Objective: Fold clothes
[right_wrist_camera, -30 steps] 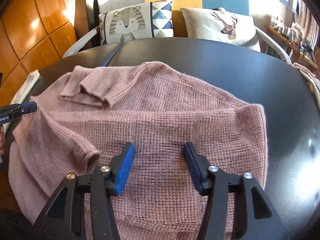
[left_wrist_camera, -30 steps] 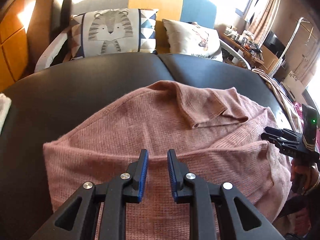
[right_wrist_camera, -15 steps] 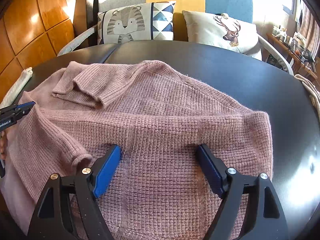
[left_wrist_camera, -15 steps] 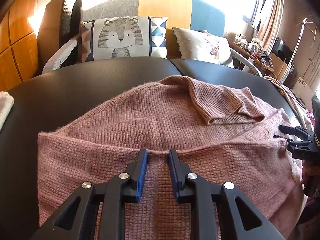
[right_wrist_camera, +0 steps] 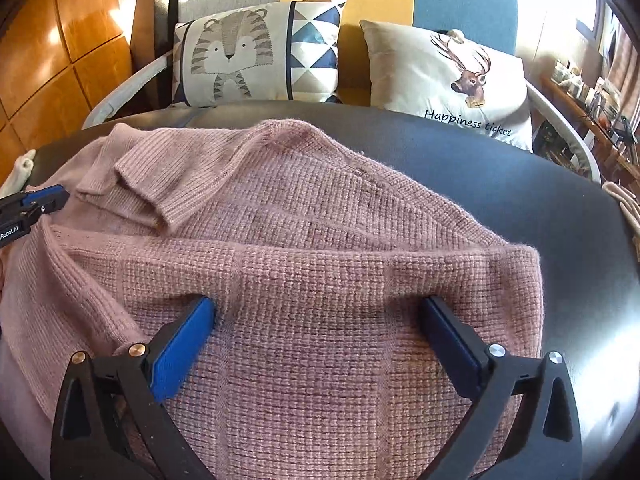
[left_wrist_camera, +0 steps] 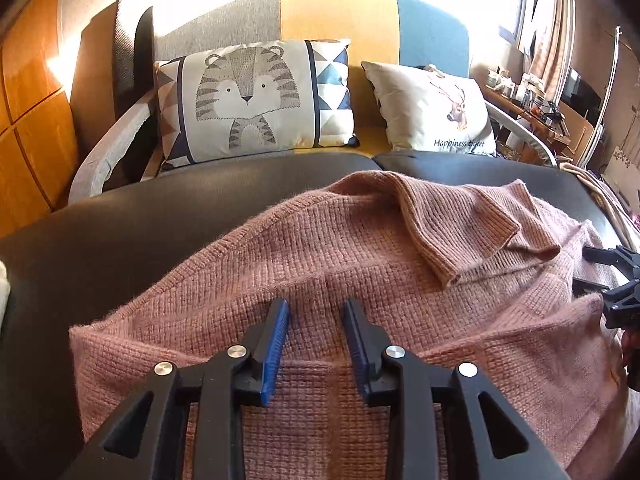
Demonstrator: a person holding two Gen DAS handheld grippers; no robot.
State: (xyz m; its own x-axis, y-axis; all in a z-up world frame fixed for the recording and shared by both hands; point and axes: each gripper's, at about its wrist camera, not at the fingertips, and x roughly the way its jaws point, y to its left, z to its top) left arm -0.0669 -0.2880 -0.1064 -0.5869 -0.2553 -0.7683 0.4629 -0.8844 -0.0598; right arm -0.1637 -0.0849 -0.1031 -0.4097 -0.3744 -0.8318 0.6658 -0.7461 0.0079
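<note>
The left gripper (left_wrist_camera: 314,338) had its blue-padded fingers (left_wrist_camera: 275,354) a narrow gap apart and opening, released; the folded edge of the sweater (left_wrist_camera: 360,248) lay below and between them, with neither pad pressing on the knit. The right gripper (right_wrist_camera: 316,344) had its fingers (right_wrist_camera: 182,354) spread to their widest and opening, released, with the sweater's top layer beneath the gap and nothing gripped. Whether either set of tips rested on the fabric could not be told.

The pink knit sweater lay spread across the black bench (left_wrist_camera: 132,216), its near part doubled over so that a straight fold edge ran across in front of both grippers. A sleeve (right_wrist_camera: 172,184) was folded inward over the body, cuff toward the centre. In the right view the sweater's right edge ended short of the bench rim; its left side hung over the near edge.

Behind the bench stood a sofa (left_wrist_camera: 340,12) with a tiger cushion (left_wrist_camera: 252,96) and a deer cushion (right_wrist_camera: 452,80).
</note>
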